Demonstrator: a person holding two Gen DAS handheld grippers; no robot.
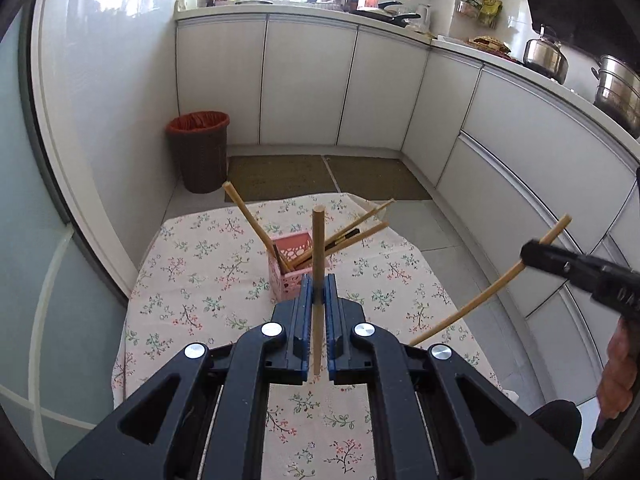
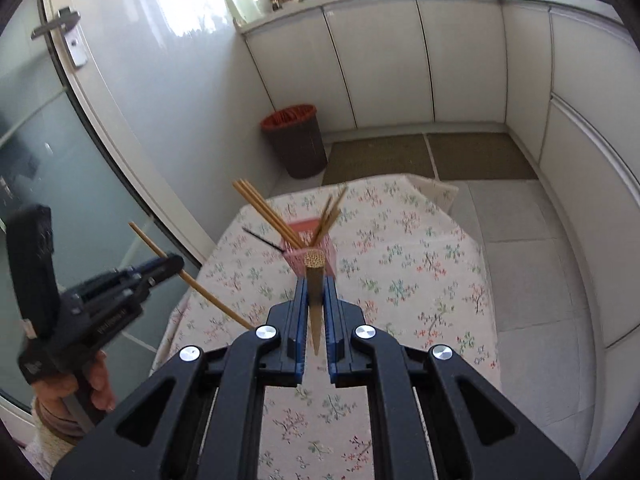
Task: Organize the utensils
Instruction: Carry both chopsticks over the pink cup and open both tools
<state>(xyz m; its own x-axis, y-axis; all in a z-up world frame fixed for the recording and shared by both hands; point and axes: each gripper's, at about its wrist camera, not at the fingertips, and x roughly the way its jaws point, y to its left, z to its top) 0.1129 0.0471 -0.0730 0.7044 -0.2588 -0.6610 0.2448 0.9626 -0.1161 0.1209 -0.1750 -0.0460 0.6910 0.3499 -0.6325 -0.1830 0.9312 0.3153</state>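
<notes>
A pink slotted holder (image 1: 289,276) stands on the floral tablecloth with several wooden chopsticks (image 1: 248,220) leaning out of it; it also shows in the right wrist view (image 2: 310,240), partly behind my held stick. My left gripper (image 1: 319,286) is shut on a wooden chopstick (image 1: 318,240), held upright above the table just in front of the holder. My right gripper (image 2: 316,286) is shut on another wooden chopstick (image 2: 315,276) pointing at the camera. Each gripper appears in the other's view, the right gripper (image 1: 532,256) and the left gripper (image 2: 172,264), both above the table's sides.
The small table (image 1: 200,264) has a floral cloth. A brown bin with a red liner (image 1: 199,152) stands on the floor behind it. White cabinets (image 1: 500,152) run along the back and right. A glass door (image 2: 60,160) is at the left.
</notes>
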